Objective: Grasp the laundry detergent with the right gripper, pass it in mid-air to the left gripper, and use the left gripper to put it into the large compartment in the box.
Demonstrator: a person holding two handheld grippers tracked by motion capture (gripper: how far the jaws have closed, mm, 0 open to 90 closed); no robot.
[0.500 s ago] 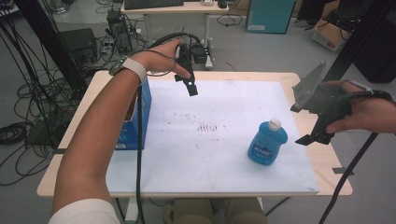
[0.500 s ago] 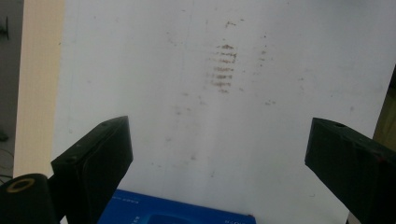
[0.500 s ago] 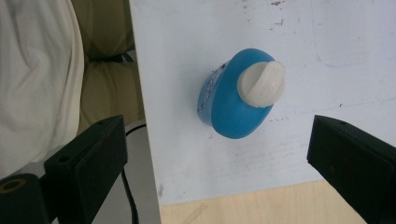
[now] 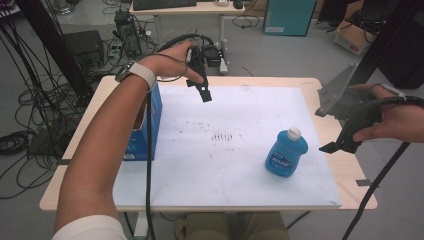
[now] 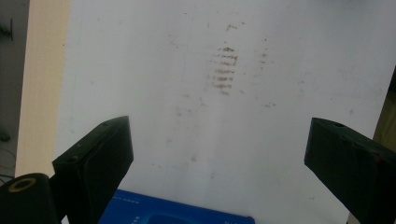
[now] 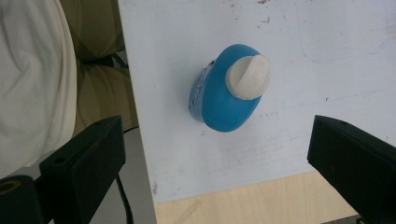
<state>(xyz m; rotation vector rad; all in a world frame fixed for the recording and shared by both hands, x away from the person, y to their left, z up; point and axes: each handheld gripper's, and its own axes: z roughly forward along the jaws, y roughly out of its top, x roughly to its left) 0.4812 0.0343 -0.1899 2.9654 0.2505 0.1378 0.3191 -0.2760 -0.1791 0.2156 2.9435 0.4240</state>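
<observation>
I'm working in a lab: cables tangle across the grey floor at nine o'clock, and a desk with a keyboard stands at twelve.

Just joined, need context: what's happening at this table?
A person holds a gripper in each hand above a white-topped table. The right gripper hovers beside an upright blue bottle with a white cap, jaws open, nothing between them; its own view looks down on the cap. The left gripper hangs open over the far side of the table, near a blue box at the left edge. Nothing is grasped yet.
</observation>
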